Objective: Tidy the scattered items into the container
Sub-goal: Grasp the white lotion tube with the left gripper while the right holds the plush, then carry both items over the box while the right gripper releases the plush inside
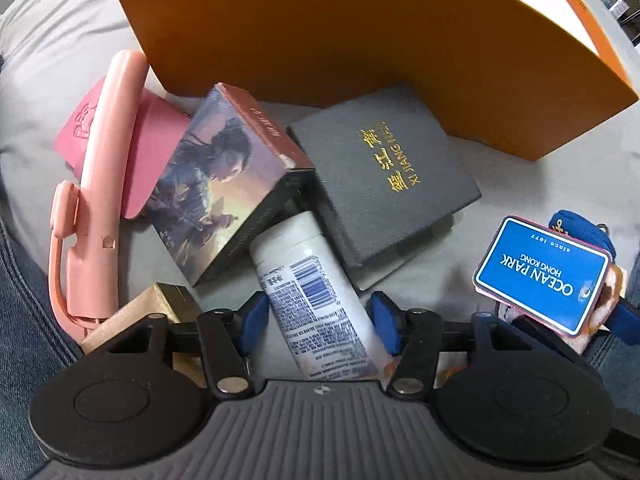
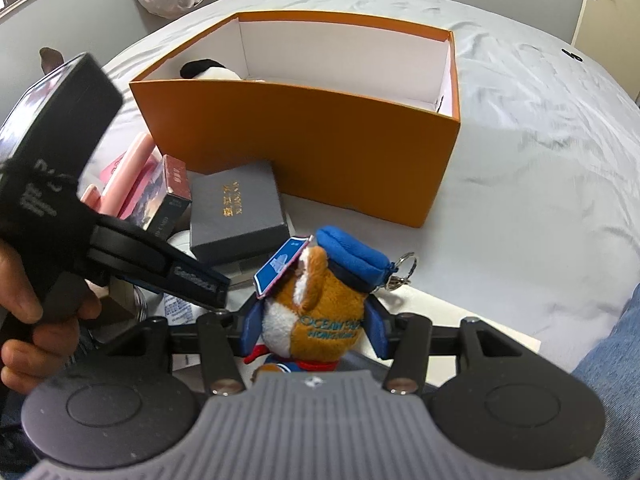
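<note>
A white bottle [image 1: 308, 280] with a barcode label lies tilted on the grey bed. My left gripper [image 1: 320, 322] points down over it, its blue pads [image 1: 254, 320] against the bottle's two sides. The right wrist view shows that gripper's black body [image 2: 60, 184] in a hand at the left. My right gripper [image 2: 316, 320] is shut on a brown plush toy [image 2: 320, 304] with a blue hat and a blue Ocean Park tag [image 1: 544, 276]. The open orange box [image 2: 320, 152] stands behind; a black-and-white plush [image 2: 208, 70] lies inside.
Beside the bottle lie an illustrated card box [image 1: 216, 184], a grey box with gold letters [image 1: 392, 184], a pink handled tool [image 1: 100, 184], a pink pouch [image 1: 80, 128] and a gold box [image 1: 140, 312]. Blue denim [image 2: 612, 360] shows at the right.
</note>
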Motion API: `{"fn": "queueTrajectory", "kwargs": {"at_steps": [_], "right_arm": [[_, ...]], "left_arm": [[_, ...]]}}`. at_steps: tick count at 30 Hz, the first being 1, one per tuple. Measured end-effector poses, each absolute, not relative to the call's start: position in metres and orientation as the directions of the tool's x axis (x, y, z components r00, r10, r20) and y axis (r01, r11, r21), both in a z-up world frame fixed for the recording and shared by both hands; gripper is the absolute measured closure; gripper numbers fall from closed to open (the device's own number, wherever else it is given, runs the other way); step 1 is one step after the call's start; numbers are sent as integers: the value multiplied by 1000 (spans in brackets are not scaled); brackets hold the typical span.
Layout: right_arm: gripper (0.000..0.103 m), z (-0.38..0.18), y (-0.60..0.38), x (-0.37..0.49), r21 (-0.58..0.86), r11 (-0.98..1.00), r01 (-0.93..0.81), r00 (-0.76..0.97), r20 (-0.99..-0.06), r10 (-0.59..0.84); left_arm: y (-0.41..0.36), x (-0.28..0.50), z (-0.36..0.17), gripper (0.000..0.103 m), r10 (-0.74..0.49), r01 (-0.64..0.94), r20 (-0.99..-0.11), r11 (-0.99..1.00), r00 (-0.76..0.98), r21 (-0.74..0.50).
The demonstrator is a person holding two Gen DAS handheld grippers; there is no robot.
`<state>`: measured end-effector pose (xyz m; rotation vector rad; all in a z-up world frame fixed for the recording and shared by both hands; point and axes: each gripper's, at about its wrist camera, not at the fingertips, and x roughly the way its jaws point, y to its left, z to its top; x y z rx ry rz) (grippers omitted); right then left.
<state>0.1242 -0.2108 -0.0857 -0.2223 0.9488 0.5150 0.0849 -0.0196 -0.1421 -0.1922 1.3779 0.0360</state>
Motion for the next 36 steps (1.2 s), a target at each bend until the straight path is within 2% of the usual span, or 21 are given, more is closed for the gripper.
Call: {"fn": "queueTrajectory", "kwargs": {"at_steps": [3, 11, 22, 36], "right_arm": [[48, -86, -212, 124, 45, 860, -509, 473, -820, 323], [48, -85, -212, 123, 40, 861, -507, 475, -821, 318], [48, -76, -220, 125, 99, 869, -485, 477, -803, 358], [48, -26, -224, 131, 211, 829, -519, 503, -709, 495]], "left_arm": [[-12, 81, -140, 47, -130, -141, -970, 977, 204, -160], [4, 69, -130, 49, -247, -128, -939, 951, 238, -282], [17, 58, -92, 51, -278, -81, -895, 942, 348, -324], [26, 62, -22, 51, -320, 2, -797, 928, 513, -372]]}}
